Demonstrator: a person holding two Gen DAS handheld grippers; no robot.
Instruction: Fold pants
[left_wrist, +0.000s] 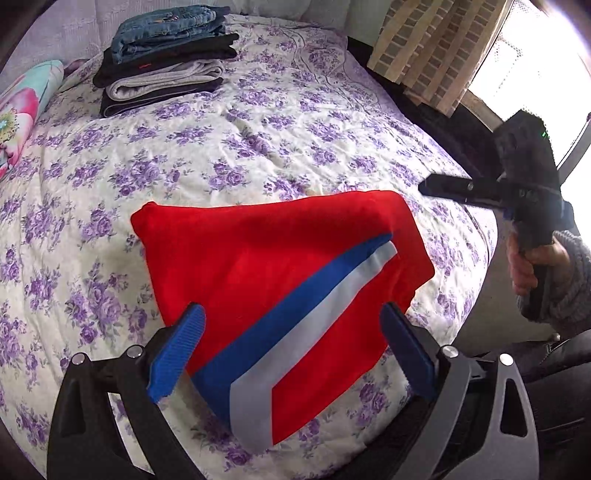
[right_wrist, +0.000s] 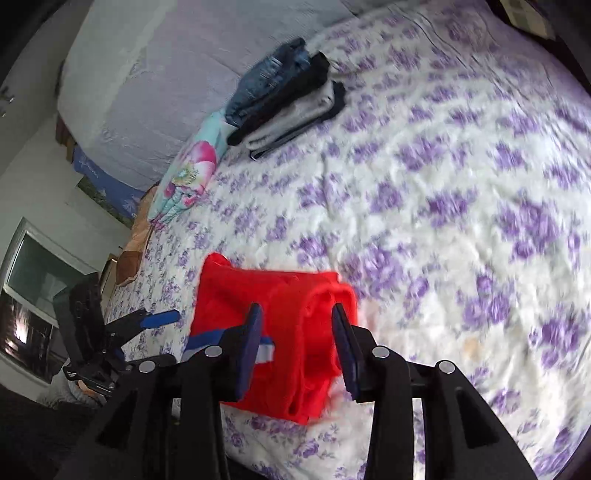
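Folded red pants (left_wrist: 258, 258) with a blue and white stripe lie low on a floral bedspread (left_wrist: 258, 129). The left gripper (left_wrist: 291, 347) hangs spread wide above them, the right gripper (right_wrist: 297, 347) partly spread, both empty. Only the left wrist view shows a curtain (left_wrist: 436, 48), upper right; the stack of folded clothes (left_wrist: 162, 55) sits upper left.

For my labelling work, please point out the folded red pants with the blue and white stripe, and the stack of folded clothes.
Red pants (left_wrist: 258, 258), left wrist view, plain red cloth.
Stack of folded clothes (left_wrist: 166, 70), left wrist view, grey layer.
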